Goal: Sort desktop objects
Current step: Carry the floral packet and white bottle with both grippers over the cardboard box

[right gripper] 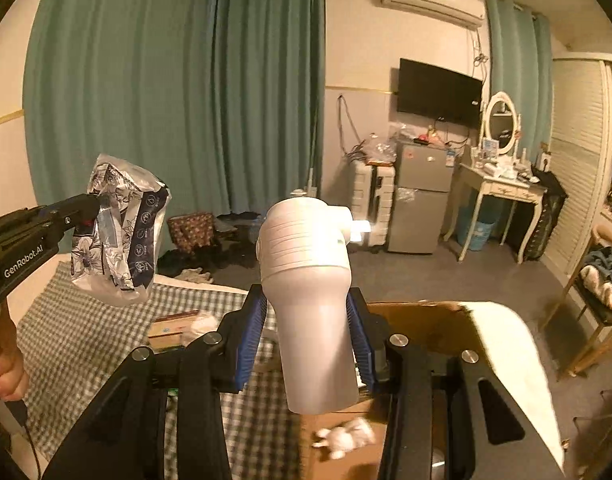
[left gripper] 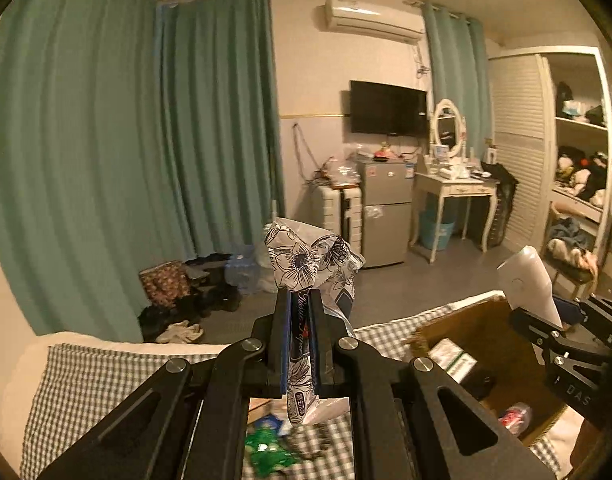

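Tissue pack (left gripper: 306, 264) sits mid-frame, pinched tight in the left gripper (left gripper: 299, 300); its jaws are nearly closed. White bottle (right gripper: 311, 304) stands mid-frame, squeezed by the half-open right gripper (right gripper: 306, 312), above the brown box (right gripper: 417, 316).

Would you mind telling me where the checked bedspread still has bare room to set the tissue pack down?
Bare checked bedspread lies at the left, between the cream bed edge and the small flat box. It is crowded by the green wrapper and inside the cardboard box, which holds a plush toy.

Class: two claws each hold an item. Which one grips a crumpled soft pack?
The left claw: its floral tissue pack is crumpled; the right claw holds a rigid white bottle.
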`<state>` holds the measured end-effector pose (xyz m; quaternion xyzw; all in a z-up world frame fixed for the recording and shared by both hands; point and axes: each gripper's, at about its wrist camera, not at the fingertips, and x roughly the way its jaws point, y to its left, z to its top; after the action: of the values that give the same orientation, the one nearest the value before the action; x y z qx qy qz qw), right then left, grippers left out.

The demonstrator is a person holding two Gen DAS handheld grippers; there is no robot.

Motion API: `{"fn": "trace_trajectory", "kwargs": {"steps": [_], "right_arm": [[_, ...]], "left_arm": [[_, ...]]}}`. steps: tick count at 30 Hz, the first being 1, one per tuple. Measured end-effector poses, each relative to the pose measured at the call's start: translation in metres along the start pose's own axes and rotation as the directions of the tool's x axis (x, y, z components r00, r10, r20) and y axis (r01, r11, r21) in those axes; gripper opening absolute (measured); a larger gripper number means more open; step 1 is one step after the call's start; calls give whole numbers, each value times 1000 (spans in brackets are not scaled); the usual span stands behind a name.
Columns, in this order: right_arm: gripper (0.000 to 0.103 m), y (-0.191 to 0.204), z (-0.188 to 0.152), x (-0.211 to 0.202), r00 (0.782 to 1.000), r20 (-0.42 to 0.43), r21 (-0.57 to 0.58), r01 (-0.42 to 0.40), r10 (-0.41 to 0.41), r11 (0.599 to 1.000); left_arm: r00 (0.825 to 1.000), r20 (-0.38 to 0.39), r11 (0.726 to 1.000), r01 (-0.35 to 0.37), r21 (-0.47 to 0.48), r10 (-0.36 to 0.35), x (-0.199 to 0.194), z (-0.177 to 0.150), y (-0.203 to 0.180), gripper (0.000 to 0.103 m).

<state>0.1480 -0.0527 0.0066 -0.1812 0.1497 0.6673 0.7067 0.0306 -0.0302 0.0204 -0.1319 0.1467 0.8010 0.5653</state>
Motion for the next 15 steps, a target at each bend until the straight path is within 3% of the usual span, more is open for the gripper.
{"fn": "trace_trajectory", "kwargs": {"steps": [15], "right_arm": [[40, -81, -30, 2, 990, -85, 126, 122, -112, 984]], "left_arm": [[987, -15, 986, 160, 50, -160, 22, 10, -72, 8]]}}
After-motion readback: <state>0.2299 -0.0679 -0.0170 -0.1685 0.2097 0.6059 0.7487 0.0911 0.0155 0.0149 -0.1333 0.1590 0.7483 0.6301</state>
